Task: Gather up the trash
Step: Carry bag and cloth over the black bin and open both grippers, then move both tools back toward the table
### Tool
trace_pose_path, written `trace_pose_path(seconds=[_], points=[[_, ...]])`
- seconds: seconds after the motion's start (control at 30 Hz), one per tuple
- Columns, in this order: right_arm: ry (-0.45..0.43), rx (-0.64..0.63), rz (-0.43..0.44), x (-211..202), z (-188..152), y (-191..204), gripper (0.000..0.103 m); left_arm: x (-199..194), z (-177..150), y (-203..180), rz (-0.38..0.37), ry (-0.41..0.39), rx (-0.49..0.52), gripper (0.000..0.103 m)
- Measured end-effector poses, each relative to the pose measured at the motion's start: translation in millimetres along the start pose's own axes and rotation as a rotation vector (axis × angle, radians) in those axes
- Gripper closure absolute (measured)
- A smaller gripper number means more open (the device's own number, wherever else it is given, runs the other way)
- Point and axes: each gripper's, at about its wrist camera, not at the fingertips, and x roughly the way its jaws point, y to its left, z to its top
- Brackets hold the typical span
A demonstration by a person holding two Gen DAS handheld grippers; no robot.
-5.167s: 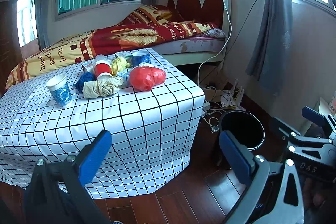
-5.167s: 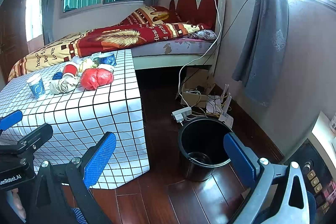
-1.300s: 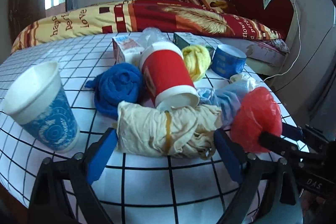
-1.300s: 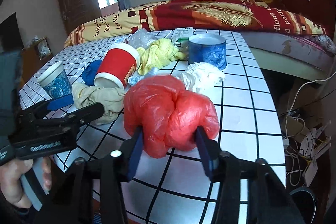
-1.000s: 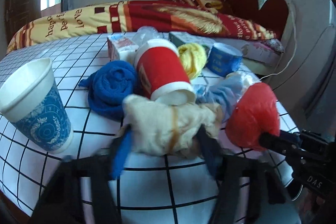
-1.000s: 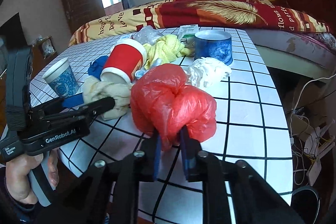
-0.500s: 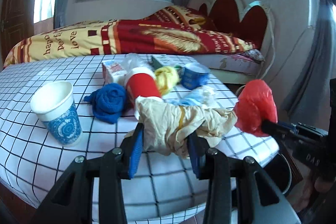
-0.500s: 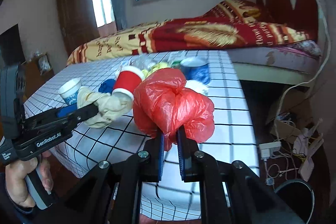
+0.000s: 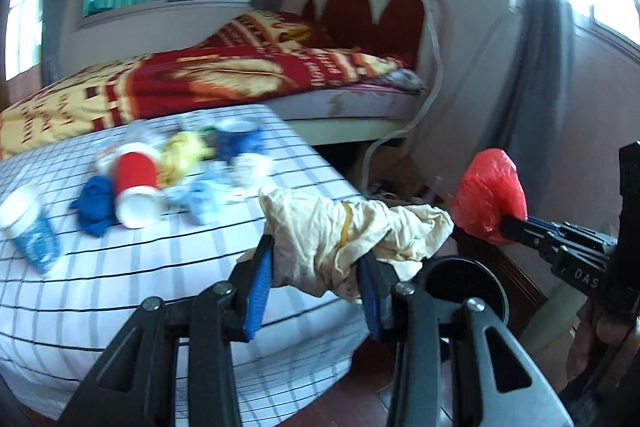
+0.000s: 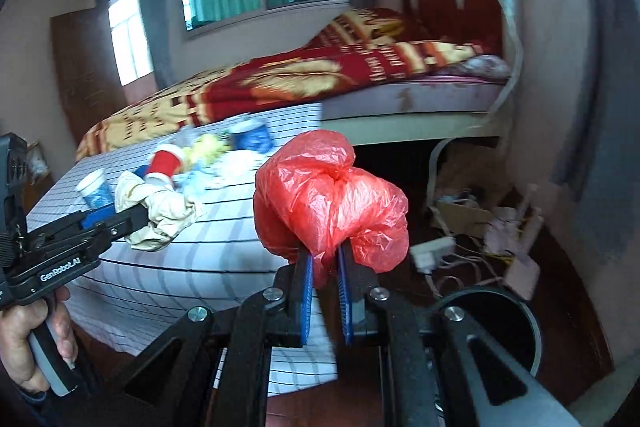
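My left gripper (image 9: 316, 259) is shut on a crumpled cream cloth (image 9: 344, 235) and holds it in the air past the table's right edge, above the floor. The cloth also shows in the right wrist view (image 10: 160, 211). My right gripper (image 10: 324, 267) is shut on a red plastic bag (image 10: 332, 203), held in the air to the right of the table; the bag shows in the left wrist view (image 9: 490, 195). A black trash bin (image 9: 468, 283) stands on the floor just beyond the cloth, and its rim (image 10: 516, 331) lies low right of the bag.
The checked table (image 9: 120, 267) holds a red cup (image 9: 134, 187), a blue patterned cup (image 9: 30, 227), a blue cloth (image 9: 96, 203), a yellow cloth (image 9: 180, 155), a blue tub (image 9: 238, 139) and white tissue. A bed (image 10: 360, 75) stands behind. Cables and a power strip (image 10: 432, 251) lie on the floor.
Both grippers have lifted their loads off the table and swung right, away from it toward the bin. The view is blurred by motion.
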Motion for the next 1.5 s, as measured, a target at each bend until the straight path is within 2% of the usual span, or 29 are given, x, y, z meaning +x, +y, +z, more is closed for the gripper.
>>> trace_pose_path(seconds=[0.23, 0.47, 0.7, 1.0, 1.07, 1.1, 1.13, 1.2, 1.27, 1.3, 1.4, 1.5], points=[[0.013, 0.095, -0.13, -31, -27, -73, 0.091, 24, -6, -67, -0.112, 0.041, 0.09, 0.062], [0.091, 0.196, -0.213, -36, -67, -132, 0.09, 58, -23, -127, -0.209, 0.125, 0.169, 0.062], [0.208, 0.213, -0.22, -16, -105, -170, 0.09, 109, -51, -166, -0.27, 0.251, 0.213, 0.062], [0.367, 0.186, -0.173, 45, -143, -209, 0.09, 180, -76, -198, -0.278, 0.394, 0.247, 0.06], [0.386, 0.184, -0.164, 57, -147, -216, 0.089, 189, -81, -203, -0.286, 0.415, 0.248, 0.055], [0.397, 0.181, -0.168, 61, -148, -218, 0.079, 195, -83, -205, -0.285, 0.434, 0.25, 0.045], [0.416, 0.178, -0.194, 68, -150, -222, 0.052, 202, -85, -205, -0.261, 0.452, 0.254, 0.03], [0.421, 0.187, -0.239, 73, -154, -229, 0.019, 207, -86, -204, -0.229, 0.451, 0.256, 0.019], [0.408, 0.205, -0.257, 72, -156, -236, 0.018, 205, -86, -202, -0.209, 0.446, 0.253, 0.01], [0.412, 0.222, -0.259, 72, -157, -239, 0.018, 204, -86, -201, -0.193, 0.437, 0.253, 0.003], [0.389, 0.241, -0.274, 64, -155, -240, 0.015, 194, -81, -198, -0.176, 0.405, 0.25, 0.002], [0.346, 0.245, -0.31, 50, -147, -234, 0.001, 172, -75, -194, -0.157, 0.357, 0.252, 0.002]])
